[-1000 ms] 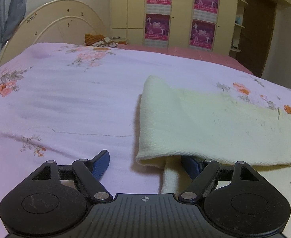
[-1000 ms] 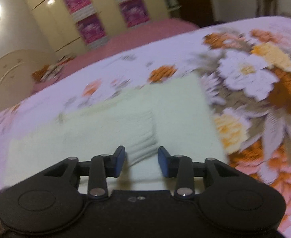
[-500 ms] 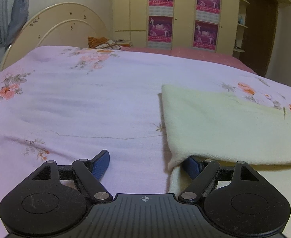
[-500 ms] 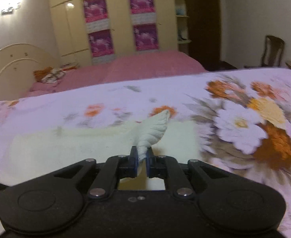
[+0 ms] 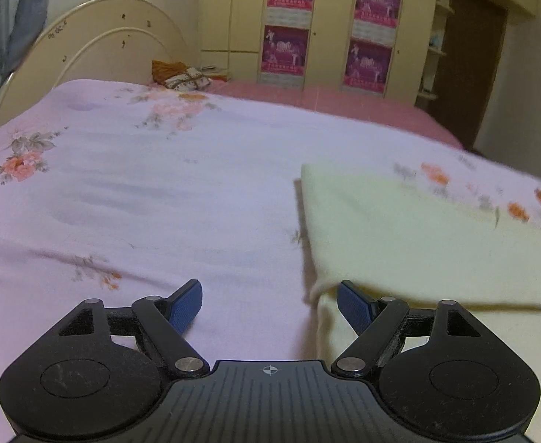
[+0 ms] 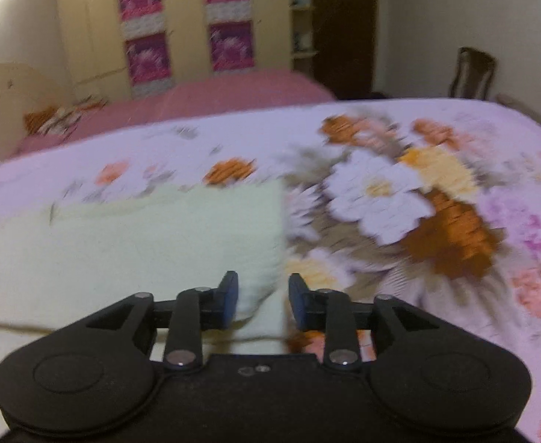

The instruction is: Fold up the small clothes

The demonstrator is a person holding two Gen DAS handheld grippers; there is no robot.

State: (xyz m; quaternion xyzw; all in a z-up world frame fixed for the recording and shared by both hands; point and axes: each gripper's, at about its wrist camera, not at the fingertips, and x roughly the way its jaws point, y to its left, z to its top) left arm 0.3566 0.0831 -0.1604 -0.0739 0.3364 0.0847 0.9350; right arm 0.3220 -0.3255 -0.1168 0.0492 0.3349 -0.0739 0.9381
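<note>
A pale yellow garment (image 5: 418, 236) lies folded flat on the floral pink bedsheet (image 5: 141, 192). My left gripper (image 5: 270, 304) is open and empty, low over the sheet at the garment's near left corner; its right fingertip (image 5: 353, 304) sits beside the folded edge. In the right wrist view the same garment (image 6: 141, 243) spreads to the left. My right gripper (image 6: 263, 302) is open at the garment's near right corner, with cloth lying between the jaws. This view is blurred.
A cream headboard (image 5: 96, 51) stands at the far left, with small bundles (image 5: 181, 75) by it. A cream wardrobe with pink posters (image 5: 329, 33) lines the back wall. A dark door (image 5: 466, 66) and a chair (image 6: 473, 74) are at the right.
My right gripper was shut on a twisted bit of the garment half a second ago; it has opened and the cloth lies flat. The left gripper stayed open and backed slightly off the garment's corner.
</note>
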